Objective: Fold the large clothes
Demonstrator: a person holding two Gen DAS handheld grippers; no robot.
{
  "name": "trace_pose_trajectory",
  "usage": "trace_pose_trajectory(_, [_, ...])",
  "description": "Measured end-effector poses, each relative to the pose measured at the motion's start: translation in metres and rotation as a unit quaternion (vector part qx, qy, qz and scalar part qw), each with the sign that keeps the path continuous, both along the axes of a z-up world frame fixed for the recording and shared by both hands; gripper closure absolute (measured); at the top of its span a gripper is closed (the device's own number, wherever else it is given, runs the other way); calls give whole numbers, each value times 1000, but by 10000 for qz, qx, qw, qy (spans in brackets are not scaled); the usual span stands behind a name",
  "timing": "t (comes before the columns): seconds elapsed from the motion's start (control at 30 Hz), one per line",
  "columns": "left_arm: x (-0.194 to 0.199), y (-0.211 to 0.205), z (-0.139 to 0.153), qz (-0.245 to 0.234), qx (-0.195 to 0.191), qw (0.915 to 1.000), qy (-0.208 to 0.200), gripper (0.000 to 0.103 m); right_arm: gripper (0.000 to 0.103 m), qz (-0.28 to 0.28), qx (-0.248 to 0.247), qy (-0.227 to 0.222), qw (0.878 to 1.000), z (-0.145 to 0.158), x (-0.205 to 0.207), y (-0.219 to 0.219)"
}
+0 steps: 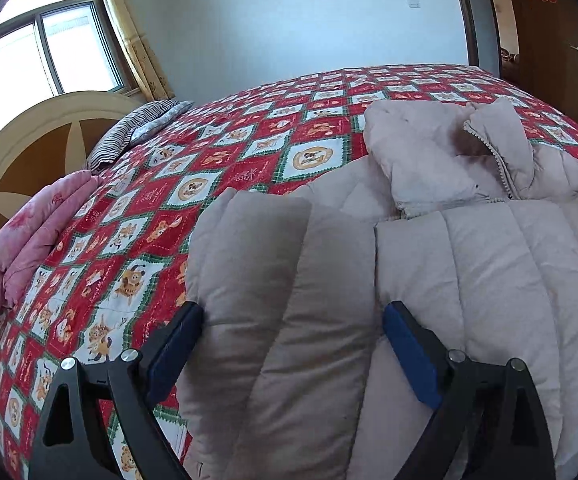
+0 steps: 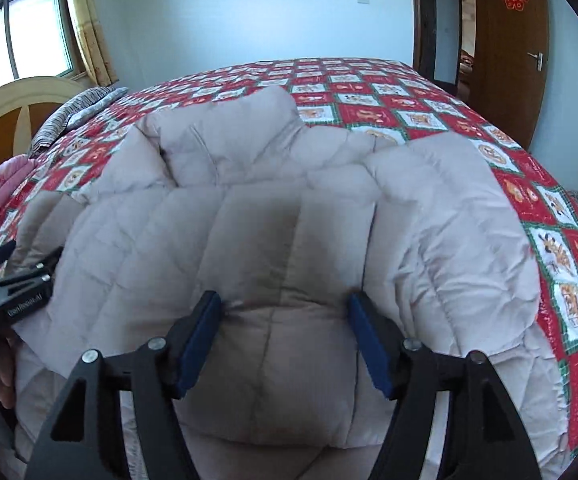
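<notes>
Left claw straddling a puffy fold of the beige padded coat, pads pressing its sides. Right claw likewise clamped on padding. Coat spread on the bed, collar away, long axis running forward from both.

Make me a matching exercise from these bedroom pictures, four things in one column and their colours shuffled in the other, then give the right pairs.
Things:
1. puffer jacket
2. folded quilt
3. pillow
4. door

Colours:
A. pink
B. brown wood
C. beige
D. dark and white stripes

Pairs: 1-C, 2-A, 3-D, 4-B
</notes>
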State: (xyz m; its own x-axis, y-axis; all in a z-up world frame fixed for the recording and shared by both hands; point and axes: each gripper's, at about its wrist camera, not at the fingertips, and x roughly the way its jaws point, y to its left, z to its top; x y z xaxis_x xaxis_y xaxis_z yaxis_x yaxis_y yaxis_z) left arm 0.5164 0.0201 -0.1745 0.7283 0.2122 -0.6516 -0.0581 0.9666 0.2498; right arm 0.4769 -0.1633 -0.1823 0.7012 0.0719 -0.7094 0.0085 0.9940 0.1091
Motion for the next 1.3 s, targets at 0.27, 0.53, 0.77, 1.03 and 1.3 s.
trace_pose_trajectory(0.27, [2, 6, -7, 60, -194, 9998, -3, 5, 31, 4, -92, 55, 9999, -7, 0, 1])
trace_pose_trajectory(0.53, [3, 2, -11, 142, 0, 9999, -27, 2, 30, -42, -404, 153, 9991, -12, 4, 10])
trace_pose_trajectory(0.77, [4, -1, -14, 183, 118, 9998, -14, 1, 29, -63, -553, 201, 9983, -14, 6, 13])
trace_pose_trajectory(1.03, [5, -1, -15, 190, 121, 9997, -9, 1, 29, -46, -690, 297, 9972, -11, 8, 17])
trace_pose_trajectory(1.3, [5, -1, -15, 192, 107, 9998, -9, 1, 29, -135, -410, -231, 9988, 29, -12, 33])
